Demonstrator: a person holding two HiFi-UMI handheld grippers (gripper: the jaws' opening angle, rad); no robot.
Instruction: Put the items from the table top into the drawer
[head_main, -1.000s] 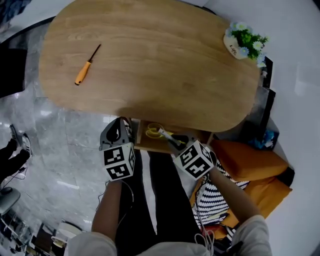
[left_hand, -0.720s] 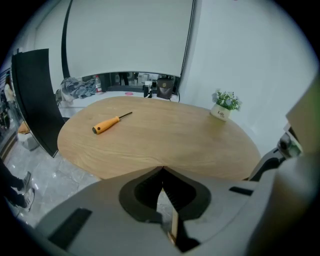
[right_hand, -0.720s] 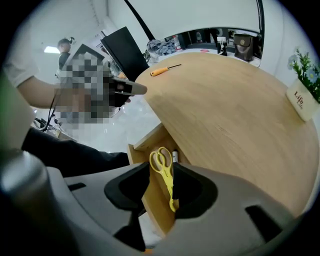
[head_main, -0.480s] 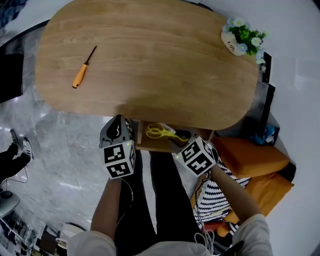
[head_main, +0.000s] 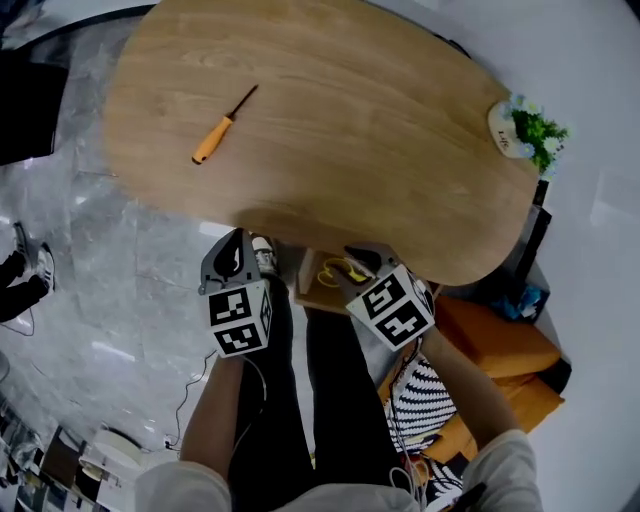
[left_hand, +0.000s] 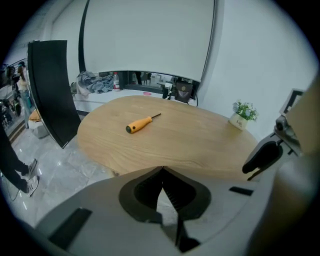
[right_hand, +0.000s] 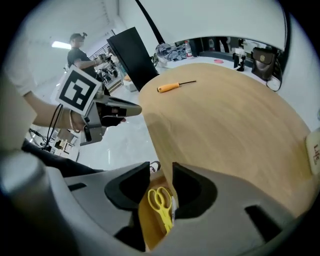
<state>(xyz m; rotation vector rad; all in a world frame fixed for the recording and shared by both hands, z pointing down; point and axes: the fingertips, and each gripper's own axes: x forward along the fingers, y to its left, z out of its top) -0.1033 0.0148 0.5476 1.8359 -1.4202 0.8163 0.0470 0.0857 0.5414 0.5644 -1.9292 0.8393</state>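
An orange-handled screwdriver (head_main: 222, 130) (left_hand: 142, 122) (right_hand: 175, 86) lies alone on the far left part of the oval wooden table (head_main: 380, 170). Yellow scissors (head_main: 338, 272) (right_hand: 161, 202) lie in the open wooden drawer (head_main: 312, 292) under the table's near edge. My right gripper (head_main: 357, 268) (right_hand: 161, 170) hangs over the drawer, open, with nothing between its fingers and the scissors below them. My left gripper (head_main: 243, 245) (left_hand: 161, 172) is shut and empty, just left of the drawer and off the table's near edge.
A small potted plant (head_main: 527, 130) (left_hand: 242, 114) stands at the table's far right end. Orange cushions (head_main: 497, 335) and a striped bag (head_main: 420, 395) lie right of my legs. A black panel (left_hand: 50, 90) stands left of the table. Someone's shoe (head_main: 28, 272) shows on the floor.
The right gripper let go of the scissors, which now lie loose in the drawer, and it stands open above them. The view has swung, so the table sits further right.
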